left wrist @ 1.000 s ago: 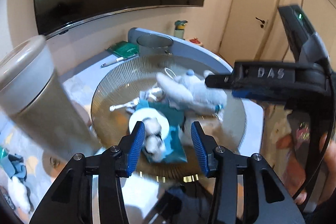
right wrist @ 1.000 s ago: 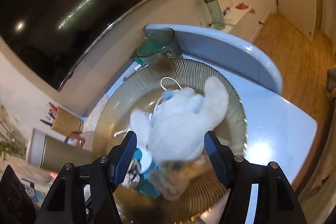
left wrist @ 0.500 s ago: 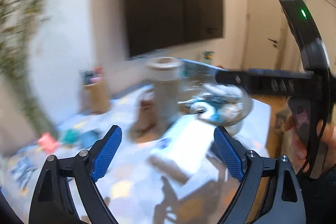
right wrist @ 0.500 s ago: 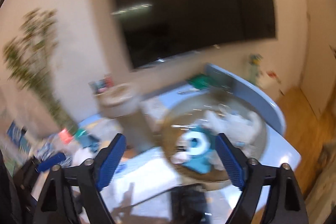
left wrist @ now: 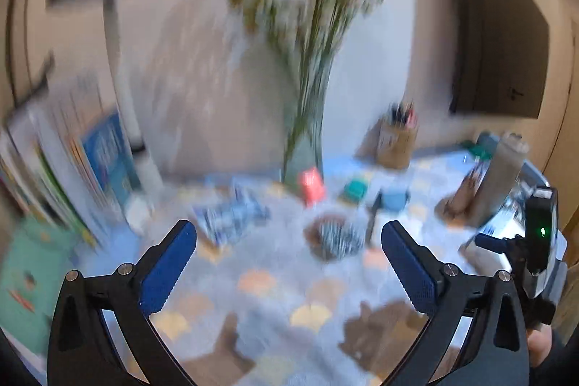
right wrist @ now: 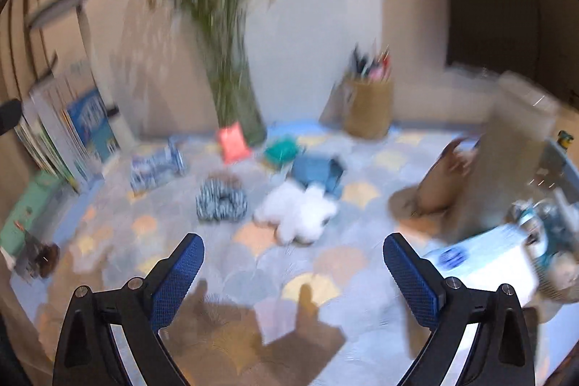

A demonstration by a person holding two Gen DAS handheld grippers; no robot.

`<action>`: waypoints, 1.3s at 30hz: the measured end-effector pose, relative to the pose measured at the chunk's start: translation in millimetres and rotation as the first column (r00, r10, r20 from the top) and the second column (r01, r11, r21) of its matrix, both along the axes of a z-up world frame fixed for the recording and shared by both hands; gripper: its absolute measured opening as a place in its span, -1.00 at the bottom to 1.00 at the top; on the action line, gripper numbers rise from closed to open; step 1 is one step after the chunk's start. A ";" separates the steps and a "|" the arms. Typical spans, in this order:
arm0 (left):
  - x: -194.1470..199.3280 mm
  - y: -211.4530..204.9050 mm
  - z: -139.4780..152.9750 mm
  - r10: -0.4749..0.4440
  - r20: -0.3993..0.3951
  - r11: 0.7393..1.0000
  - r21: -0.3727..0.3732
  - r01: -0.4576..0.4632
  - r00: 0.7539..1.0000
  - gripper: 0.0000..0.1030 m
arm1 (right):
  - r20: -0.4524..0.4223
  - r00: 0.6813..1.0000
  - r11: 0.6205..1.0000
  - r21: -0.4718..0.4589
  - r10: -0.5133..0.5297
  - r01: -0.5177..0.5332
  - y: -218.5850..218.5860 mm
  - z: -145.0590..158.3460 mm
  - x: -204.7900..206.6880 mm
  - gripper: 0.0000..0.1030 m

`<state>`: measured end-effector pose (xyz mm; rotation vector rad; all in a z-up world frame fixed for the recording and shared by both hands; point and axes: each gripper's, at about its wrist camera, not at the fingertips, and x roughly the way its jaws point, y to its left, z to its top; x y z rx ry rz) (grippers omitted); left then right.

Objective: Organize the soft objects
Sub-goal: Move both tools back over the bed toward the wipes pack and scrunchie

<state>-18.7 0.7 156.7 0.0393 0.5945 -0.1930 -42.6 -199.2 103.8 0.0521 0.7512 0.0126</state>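
Note:
Both views are motion-blurred. Several soft things lie on the patterned tablecloth: a white fluffy toy, a striped blue-white scrunchie that also shows in the left wrist view, a blue cloth item, a teal one and a pink one. My right gripper is open and empty, above the cloth in front of the white toy. My left gripper is open and empty, in front of the scrunchie. The glass bowl with soft toys sits at the far right.
A vase of green stems, a pen holder, a tall beige canister, a white box, a brown bag, books and a lamp stand around the table. The right gripper's body shows at the left view's right edge.
Both grippers have pulled back from the glass bowl and swung left toward the middle of the table. Both opened wider, and the right no longer has the white plush between its fingers.

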 end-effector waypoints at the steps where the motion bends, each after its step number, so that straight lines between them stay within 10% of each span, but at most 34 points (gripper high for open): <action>1: 6.6 -1.0 -21.1 0.001 -0.031 1.000 -0.002 -0.001 1.000 0.98 | -0.047 0.999 1.000 0.008 0.007 -0.006 5.9 -18.2 9.5 0.93; 10: 50.0 -21.5 -164.4 0.054 -0.341 0.998 0.050 -0.039 0.938 0.97 | -0.238 0.970 0.999 0.001 -0.042 0.044 1.6 -88.1 32.7 0.93; 33: 27.8 -10.4 -165.0 0.036 -0.359 0.998 0.067 -0.013 0.933 0.99 | -0.270 0.963 0.997 -0.071 -0.003 -0.017 7.3 -96.1 32.7 1.00; 39: 36.3 18.4 -119.0 0.071 -0.264 0.995 0.083 -0.050 0.962 0.99 | -0.277 0.961 0.997 -0.074 -0.012 -0.009 6.9 -95.0 31.8 1.00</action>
